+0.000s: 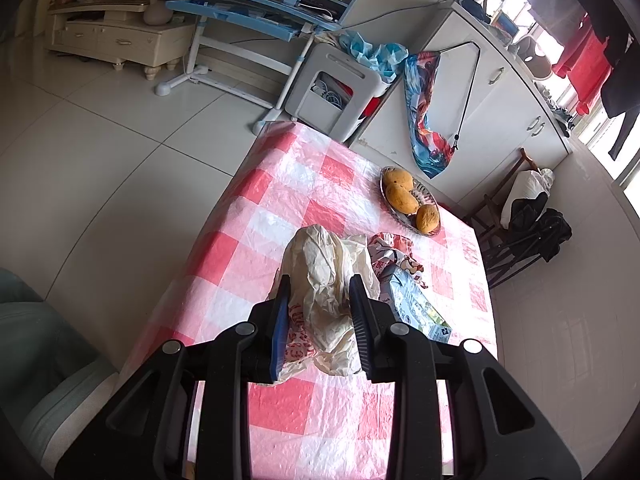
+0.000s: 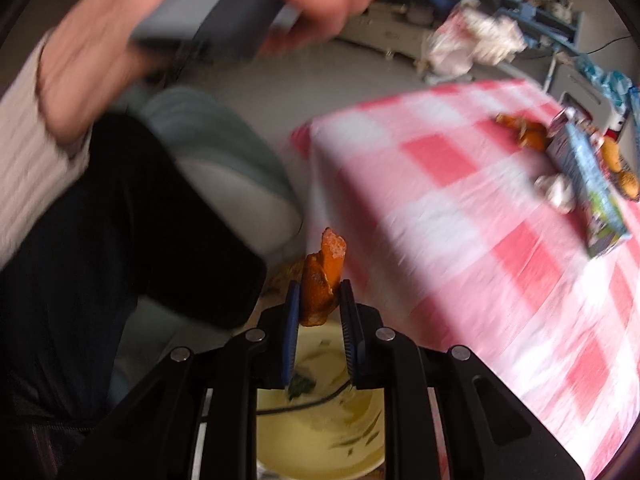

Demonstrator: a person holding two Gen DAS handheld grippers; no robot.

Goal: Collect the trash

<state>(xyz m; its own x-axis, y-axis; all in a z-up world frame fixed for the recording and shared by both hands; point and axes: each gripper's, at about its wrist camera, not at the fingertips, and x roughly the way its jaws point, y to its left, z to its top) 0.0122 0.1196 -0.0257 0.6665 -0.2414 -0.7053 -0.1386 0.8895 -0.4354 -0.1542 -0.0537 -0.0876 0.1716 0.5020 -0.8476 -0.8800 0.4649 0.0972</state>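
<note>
the left gripper (image 1: 318, 280) clamped a crumpled cream plastic bag (image 1: 324, 280) above the pink-checked tablecloth (image 1: 280, 184), beside a milk carton (image 1: 416, 304), a printed wrapper (image 1: 394, 252) and a dish of mangoes (image 1: 410, 200). the right gripper (image 2: 320, 288) pinched an orange peel (image 2: 322, 276) over a yellow-lined bin (image 2: 320, 436) beside the table. a blue desk (image 1: 248, 8) stood on the tiled floor (image 1: 100, 128).

Left tongs (image 1: 320, 292) clamp a crumpled plastic bag (image 1: 324, 304); right tongs (image 2: 320, 296) pinch an orange peel (image 2: 322, 280), both raised.
</note>
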